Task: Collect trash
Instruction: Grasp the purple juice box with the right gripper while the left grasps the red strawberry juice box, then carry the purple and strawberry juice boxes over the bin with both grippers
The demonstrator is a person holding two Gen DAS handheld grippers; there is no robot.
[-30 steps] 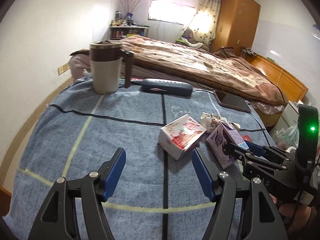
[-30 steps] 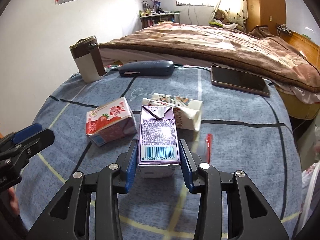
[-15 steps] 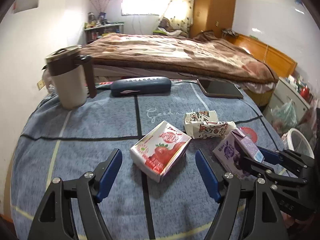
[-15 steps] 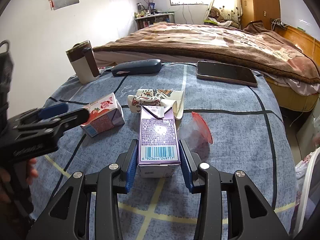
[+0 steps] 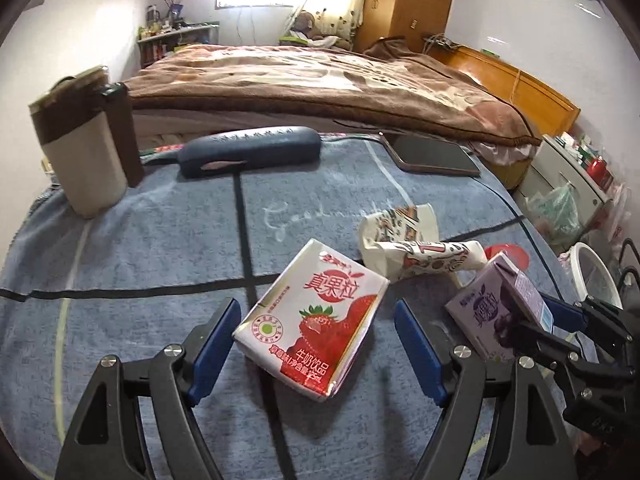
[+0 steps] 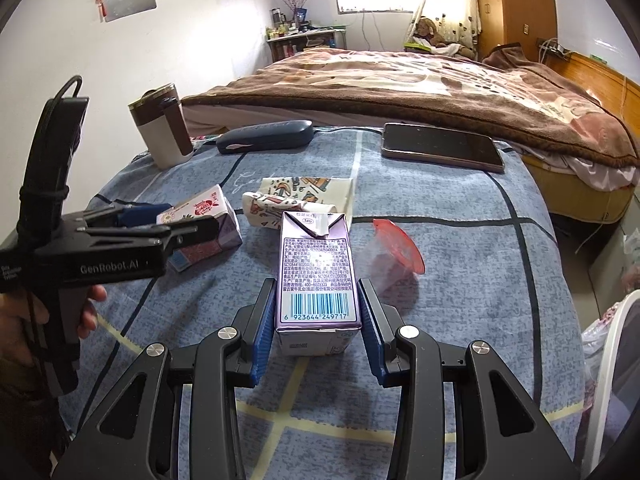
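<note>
A red-and-white strawberry milk carton lies on the blue cloth. My left gripper straddles it; its jaws are opening and the blue pads stand clear of the carton's sides. From the right wrist view the same carton shows partly behind the left gripper. My right gripper is shut on a purple milk carton, seen at the right edge as the purple carton. A crumpled paper cup and a clear plastic cup with a red rim lie just beyond.
A brown-and-cream mug stands at the far left, with a dark glasses case and a phone along the far edge. A bed lies behind. A white bin rim sits below the table's right side.
The left gripper has swung right and down onto the strawberry carton, now straddling it with wider jaws. The right gripper has kept its grip on the purple carton and barely moved.
</note>
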